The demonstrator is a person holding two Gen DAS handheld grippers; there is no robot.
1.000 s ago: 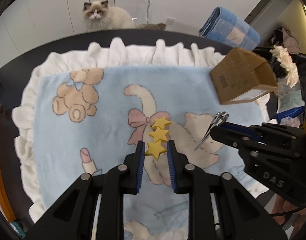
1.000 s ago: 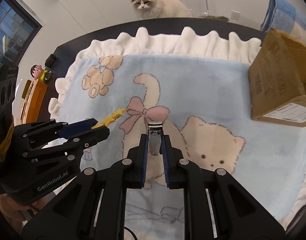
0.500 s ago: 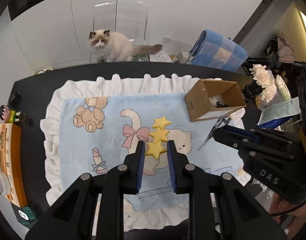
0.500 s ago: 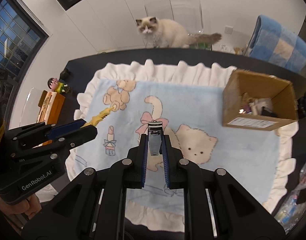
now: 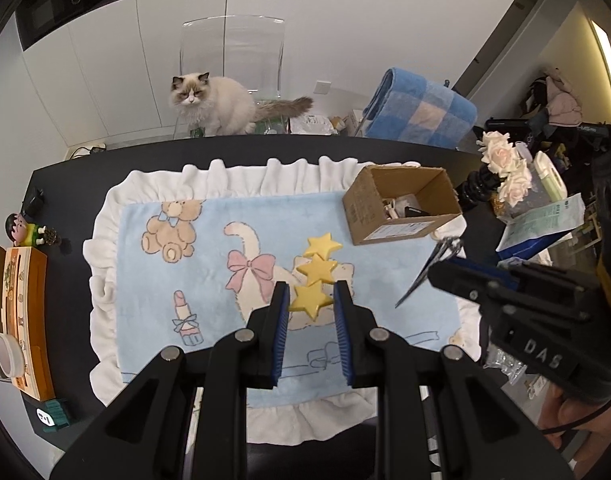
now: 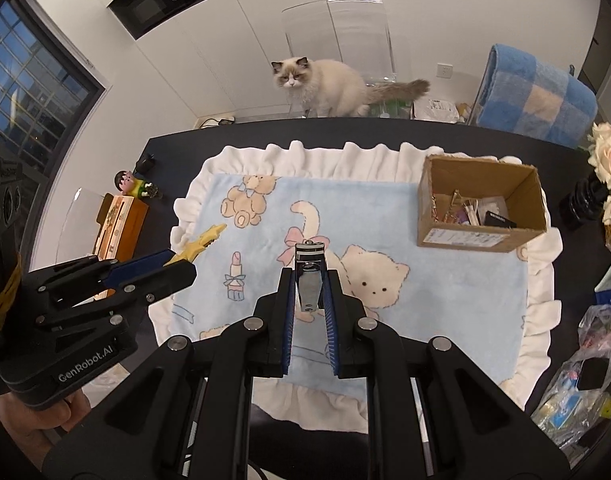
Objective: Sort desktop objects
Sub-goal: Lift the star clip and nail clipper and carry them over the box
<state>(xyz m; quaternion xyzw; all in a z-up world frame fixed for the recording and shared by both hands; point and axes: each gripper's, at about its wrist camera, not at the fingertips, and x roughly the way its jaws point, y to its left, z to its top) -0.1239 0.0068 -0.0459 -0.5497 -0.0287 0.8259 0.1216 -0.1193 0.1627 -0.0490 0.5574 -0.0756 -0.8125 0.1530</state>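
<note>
My left gripper point(image 5: 310, 300) is shut on a yellow clip made of three stars point(image 5: 316, 271), held high above the blue cartoon blanket point(image 5: 209, 264). My right gripper point(image 6: 310, 284) is shut on a silver nail clipper point(image 6: 310, 276), also held high over the blanket point(image 6: 445, 292). An open cardboard box point(image 5: 401, 208) with several small items inside sits on the blanket's far right corner; it also shows in the right wrist view point(image 6: 479, 208). Each gripper shows in the other's view: the right one point(image 5: 445, 258) at right, the left one point(image 6: 185, 256) at left.
A cat point(image 5: 213, 102) sits on a clear chair behind the black table point(image 5: 65, 184). A wooden organiser point(image 5: 23, 312) and a small figurine point(image 5: 25, 230) stand at the left. White flowers point(image 5: 505, 164), papers and a plastic bag point(image 6: 585, 368) crowd the right. A rolled blue towel point(image 5: 421, 110) lies at the back.
Both grippers have risen well above the blanket with their objects still held. The view has widened, so the whole table and the box's inside now show.
</note>
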